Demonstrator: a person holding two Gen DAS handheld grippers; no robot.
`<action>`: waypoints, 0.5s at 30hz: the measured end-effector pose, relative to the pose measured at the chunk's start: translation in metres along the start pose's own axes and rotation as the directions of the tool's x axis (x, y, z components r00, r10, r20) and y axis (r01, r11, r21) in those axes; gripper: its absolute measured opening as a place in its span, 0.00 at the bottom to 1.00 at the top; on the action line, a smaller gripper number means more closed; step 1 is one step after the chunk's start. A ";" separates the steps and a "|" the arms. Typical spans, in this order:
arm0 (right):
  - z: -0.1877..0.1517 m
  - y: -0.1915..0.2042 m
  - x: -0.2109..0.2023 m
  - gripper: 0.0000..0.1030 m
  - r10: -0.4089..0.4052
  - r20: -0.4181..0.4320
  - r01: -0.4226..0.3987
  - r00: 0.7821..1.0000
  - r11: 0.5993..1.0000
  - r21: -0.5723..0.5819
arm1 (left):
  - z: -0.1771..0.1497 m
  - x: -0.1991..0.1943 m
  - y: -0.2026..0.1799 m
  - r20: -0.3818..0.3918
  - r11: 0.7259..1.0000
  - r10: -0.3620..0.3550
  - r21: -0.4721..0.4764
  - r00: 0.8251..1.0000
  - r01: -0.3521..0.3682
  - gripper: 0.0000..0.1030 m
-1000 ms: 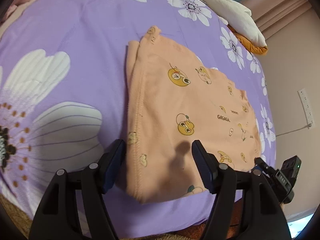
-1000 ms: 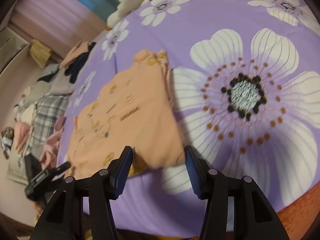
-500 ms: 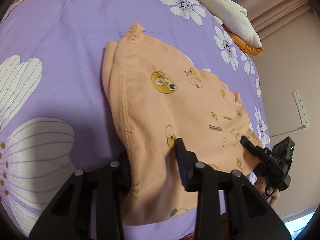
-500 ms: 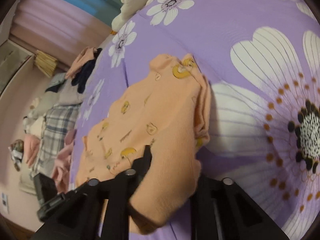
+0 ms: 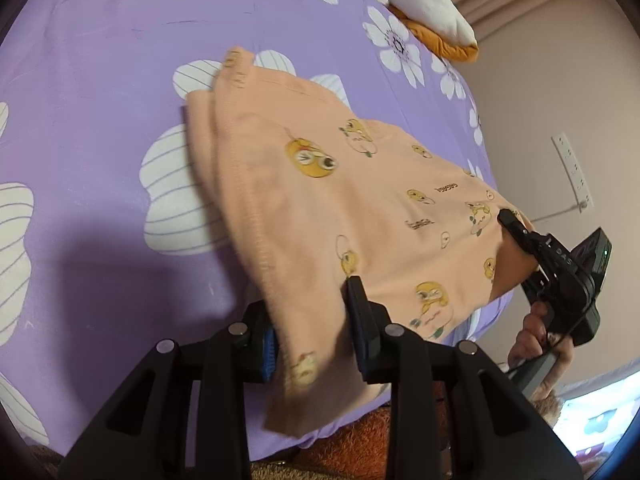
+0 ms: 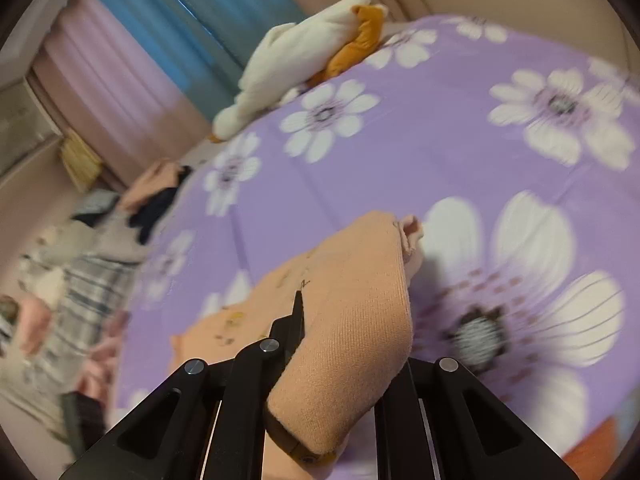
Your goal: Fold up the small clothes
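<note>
A small peach garment (image 5: 320,184) printed with yellow cartoon ducks lies folded on the purple flowered bed sheet (image 5: 100,80). My left gripper (image 5: 312,332) is shut on its near corner, with cloth bunched between the blue pads and hanging below them. My right gripper (image 5: 506,218) pinches the opposite near corner, held by a hand at the right edge. In the right wrist view the right gripper (image 6: 340,344) is shut on the garment (image 6: 352,300), which drapes over its fingers and hides the right one. The near edge is lifted off the sheet.
A white and orange bundle (image 5: 432,20) lies at the far end of the bed. Piles of other clothes (image 6: 80,248) sit off the bed's left side in the right wrist view. A wall with a socket strip (image 5: 572,172) stands at the right.
Both grippers went from open around the garment's near corners to shut on them. They then lifted the near edge, and the cloth now drapes over the fingers.
</note>
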State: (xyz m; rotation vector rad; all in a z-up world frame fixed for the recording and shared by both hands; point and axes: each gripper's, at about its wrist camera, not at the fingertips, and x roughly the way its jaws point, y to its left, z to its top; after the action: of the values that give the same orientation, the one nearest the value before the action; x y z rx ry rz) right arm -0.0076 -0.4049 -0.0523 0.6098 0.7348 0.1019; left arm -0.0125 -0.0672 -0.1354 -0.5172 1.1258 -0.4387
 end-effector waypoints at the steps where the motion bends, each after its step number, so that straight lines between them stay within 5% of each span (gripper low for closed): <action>1: 0.001 -0.002 0.001 0.12 -0.029 -0.001 0.029 1.000 0.999 -0.012 | 0.000 -0.001 -0.001 0.002 1.000 0.012 0.004 1.000 -0.012 0.30; 8: 0.007 0.039 0.009 0.12 -0.115 0.009 0.113 0.993 0.965 -0.236 | 0.004 -0.026 0.005 0.079 0.990 0.139 0.014 0.987 -0.140 0.38; 15: -0.007 0.124 0.010 0.12 -0.014 -0.061 -0.020 0.998 0.852 -0.524 | 0.008 -0.052 0.024 0.149 0.976 0.218 -0.030 0.965 -0.216 0.43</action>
State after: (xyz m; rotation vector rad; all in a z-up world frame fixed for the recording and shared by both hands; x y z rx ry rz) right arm 0.0106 -0.2963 0.0063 0.0810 0.7270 0.3164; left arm -0.0228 -0.0174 -0.1091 -0.4257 1.0258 -0.1981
